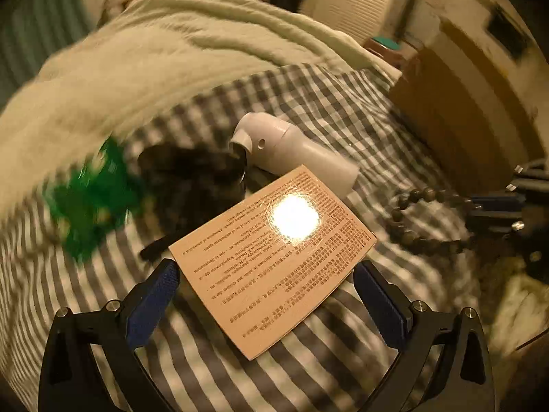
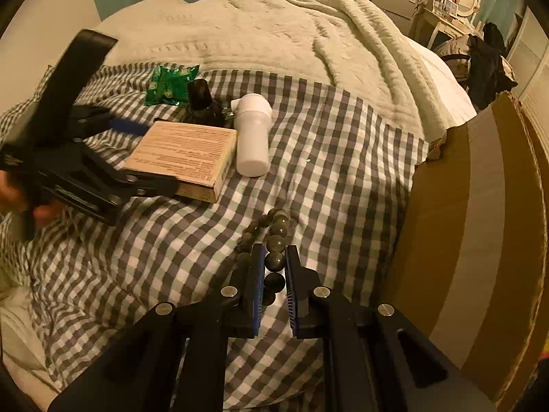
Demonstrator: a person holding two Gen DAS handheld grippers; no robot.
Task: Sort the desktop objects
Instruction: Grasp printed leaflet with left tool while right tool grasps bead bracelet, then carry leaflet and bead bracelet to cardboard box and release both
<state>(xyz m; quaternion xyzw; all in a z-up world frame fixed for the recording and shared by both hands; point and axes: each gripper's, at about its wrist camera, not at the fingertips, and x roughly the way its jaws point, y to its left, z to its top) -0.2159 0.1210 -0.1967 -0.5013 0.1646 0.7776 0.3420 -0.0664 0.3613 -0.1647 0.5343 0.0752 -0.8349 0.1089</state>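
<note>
A tan printed box lies on the checked cover. My left gripper stands open around the box, a blue pad on each side and a small gap at both. The right wrist view shows that left gripper straddling the box. My right gripper is shut on a dark bead bracelet, whose free beads trail forward over the cover. In the left wrist view, the bracelet hangs from the right gripper at the right edge.
A white bottle lies beside the box, with a black object and a green packet behind it. A large cardboard carton stands along the right. A cream blanket covers the far bed.
</note>
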